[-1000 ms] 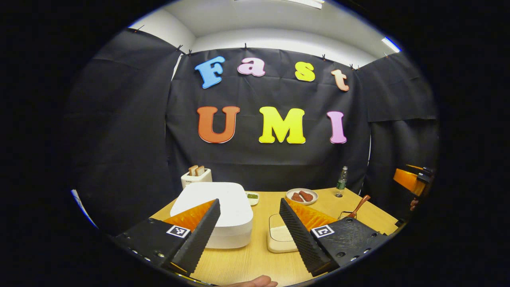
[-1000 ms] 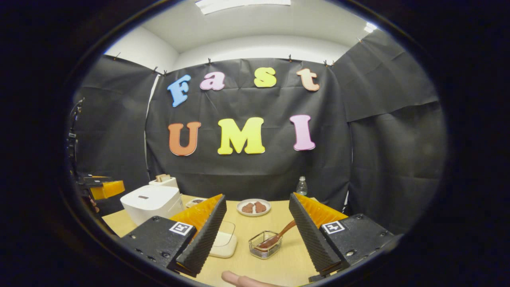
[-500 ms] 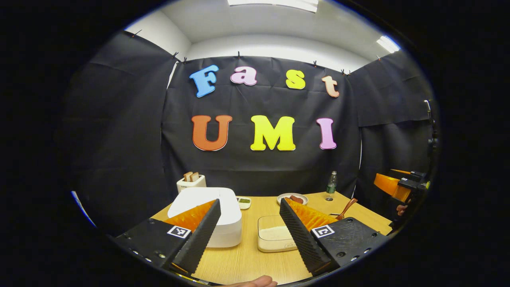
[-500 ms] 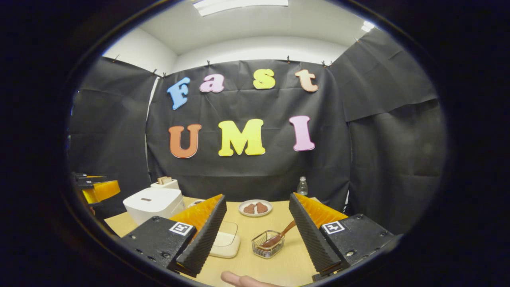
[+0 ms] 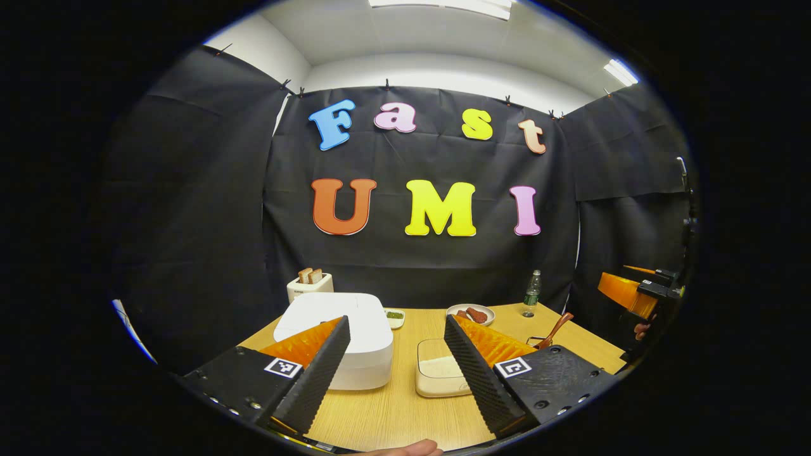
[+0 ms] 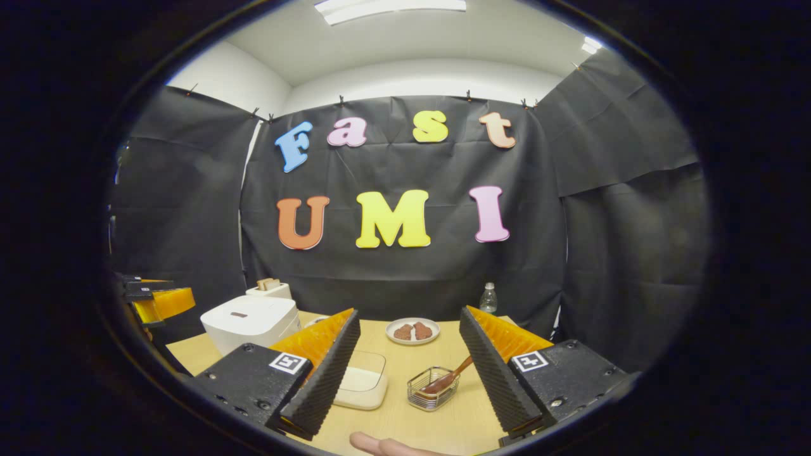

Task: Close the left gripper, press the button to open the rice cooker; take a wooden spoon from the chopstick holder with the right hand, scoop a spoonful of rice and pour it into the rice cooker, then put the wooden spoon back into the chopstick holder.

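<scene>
Left tool (image 5: pixel 396 354) released, right tool (image 6: pixel 408 351) released; rice cooker (image 5: pixel 342 329) label unreadable.

A wooden table (image 6: pixel 386 424) bears the rice cooker (image 6: pixel 250 322) far left, rice container (image 6: pixel 362 387) and chopstick holder (image 6: pixel 433 397) near, plate (image 6: pixel 412 331) and bottle (image 6: pixel 488 299) far.

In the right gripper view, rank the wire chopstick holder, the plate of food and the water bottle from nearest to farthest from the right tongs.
1. Wire chopstick holder, just ahead between the open right tongs, wooden spoon inside.
2. Plate of food, mid-table, slightly left.
3. Water bottle, at the table's far edge by the cloth, to the right.
</scene>
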`<state>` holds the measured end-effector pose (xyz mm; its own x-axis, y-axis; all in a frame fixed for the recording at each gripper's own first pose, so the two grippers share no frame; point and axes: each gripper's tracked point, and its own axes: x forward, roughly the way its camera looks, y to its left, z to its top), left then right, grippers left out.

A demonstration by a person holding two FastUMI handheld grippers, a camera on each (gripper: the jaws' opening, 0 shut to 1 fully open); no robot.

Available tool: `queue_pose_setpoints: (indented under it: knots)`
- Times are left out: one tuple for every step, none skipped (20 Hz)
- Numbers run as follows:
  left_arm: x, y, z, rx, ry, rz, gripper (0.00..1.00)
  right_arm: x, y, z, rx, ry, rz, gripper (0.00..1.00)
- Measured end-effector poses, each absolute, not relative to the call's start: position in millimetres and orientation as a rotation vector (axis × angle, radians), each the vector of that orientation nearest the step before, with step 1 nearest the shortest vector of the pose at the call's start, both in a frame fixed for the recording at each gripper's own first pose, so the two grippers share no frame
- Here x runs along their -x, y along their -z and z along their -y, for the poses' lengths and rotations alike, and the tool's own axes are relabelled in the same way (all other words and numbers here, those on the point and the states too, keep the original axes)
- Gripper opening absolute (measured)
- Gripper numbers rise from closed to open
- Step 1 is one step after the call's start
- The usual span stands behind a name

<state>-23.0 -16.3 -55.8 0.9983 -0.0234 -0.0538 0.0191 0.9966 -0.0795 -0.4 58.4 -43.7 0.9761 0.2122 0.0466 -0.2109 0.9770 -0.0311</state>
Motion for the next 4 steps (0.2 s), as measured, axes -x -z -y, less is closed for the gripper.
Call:
queue_pose_setpoints:
  knots:
    - [22.4, 53.1, 16.8, 0.077, 0.025, -0.046, 0.95, 1.2, 42.9, -58.8, 0.025, -0.213, 0.055, 1.00]
    - [23.1, 51.8, 17.1, 0.075, 0.027, -0.037, 0.95, 1.3, 42.5, -58.4, 0.024, -0.213, 0.060, 1.00]
    - [23.2, 51.5, 17.9, 0.072, 0.031, -0.031, 0.95, 1.3, 42.4, -58.1, 0.021, -0.213, 0.065, 0.98]
    - [24.5, 49.8, 19.5, 0.069, 0.034, -0.024, 0.95, 1.8, 42.2, -56.3, 0.019, -0.212, 0.066, 1.00]
